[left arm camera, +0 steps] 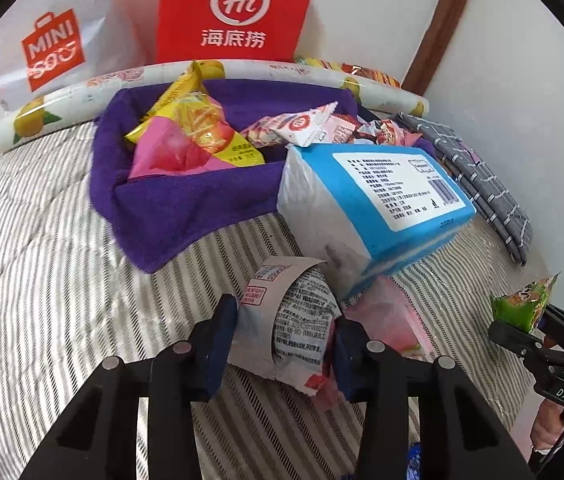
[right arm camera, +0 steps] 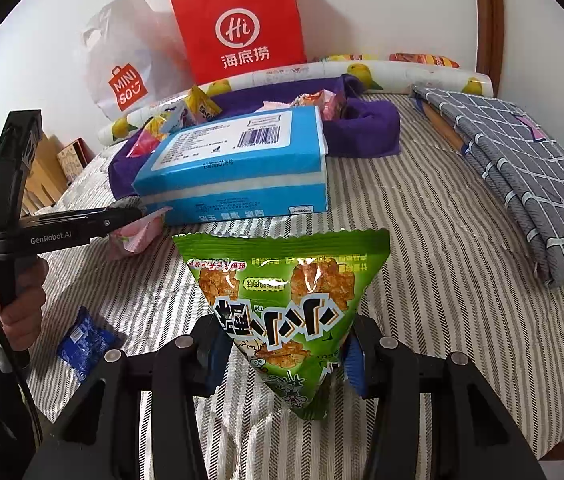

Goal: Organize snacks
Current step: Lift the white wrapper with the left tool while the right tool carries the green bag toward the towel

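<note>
Between the fingers of the left gripper (left arm camera: pixel 286 344) a grey-white snack packet (left arm camera: pixel 296 326) is gripped, while the right gripper (right arm camera: pixel 286 354) is clamped on a green snack bag (right arm camera: pixel 286 304).

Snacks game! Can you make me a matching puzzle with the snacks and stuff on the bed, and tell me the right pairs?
Things:
1. green snack bag
2. grey snack packet
3. yellow snack bag
4. small blue packet

Places:
A. in the purple cloth basket
B. lying loose on the striped bedcover
C. in the right gripper
D. between the left gripper's fingers

Pairs: 1-C, 2-D, 3-A, 4-B
</note>
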Action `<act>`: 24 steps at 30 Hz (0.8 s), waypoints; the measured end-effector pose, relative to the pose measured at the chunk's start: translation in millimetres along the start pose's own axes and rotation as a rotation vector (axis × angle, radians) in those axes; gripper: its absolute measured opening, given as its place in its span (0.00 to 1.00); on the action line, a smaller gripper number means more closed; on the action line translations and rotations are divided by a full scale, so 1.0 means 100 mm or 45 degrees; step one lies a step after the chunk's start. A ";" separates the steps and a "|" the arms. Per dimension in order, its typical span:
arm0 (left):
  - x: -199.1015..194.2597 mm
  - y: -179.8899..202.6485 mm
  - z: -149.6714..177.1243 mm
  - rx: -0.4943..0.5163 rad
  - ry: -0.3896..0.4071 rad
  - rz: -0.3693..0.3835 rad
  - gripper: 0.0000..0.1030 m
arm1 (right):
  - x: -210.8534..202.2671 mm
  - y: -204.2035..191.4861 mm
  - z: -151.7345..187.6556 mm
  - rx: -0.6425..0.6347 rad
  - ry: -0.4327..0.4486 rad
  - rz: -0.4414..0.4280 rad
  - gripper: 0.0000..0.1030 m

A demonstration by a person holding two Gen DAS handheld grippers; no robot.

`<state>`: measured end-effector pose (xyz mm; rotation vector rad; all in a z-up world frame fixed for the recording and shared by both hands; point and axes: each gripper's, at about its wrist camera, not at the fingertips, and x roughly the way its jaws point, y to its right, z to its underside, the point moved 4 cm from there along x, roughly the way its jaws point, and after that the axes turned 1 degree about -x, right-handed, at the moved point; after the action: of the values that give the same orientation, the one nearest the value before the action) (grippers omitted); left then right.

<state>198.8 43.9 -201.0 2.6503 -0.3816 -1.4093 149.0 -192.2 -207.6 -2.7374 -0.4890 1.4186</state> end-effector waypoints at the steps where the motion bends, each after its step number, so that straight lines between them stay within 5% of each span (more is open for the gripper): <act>1: -0.05 0.00 0.01 -0.004 0.007 -0.002 0.39 | -0.02 -0.01 0.00 -0.003 0.005 0.000 0.46; 14: -0.51 0.11 0.08 -0.089 0.072 0.060 0.39 | -0.33 -0.04 -0.05 -0.035 0.072 0.000 0.46; 24: -0.70 0.54 -0.27 -0.060 0.101 0.123 0.39 | -0.63 -0.01 -0.49 -0.061 0.163 0.028 0.46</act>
<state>174.1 11.2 -118.2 2.6031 -0.4551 -1.2651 154.2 -203.0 -128.8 -2.8568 -0.4947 1.2411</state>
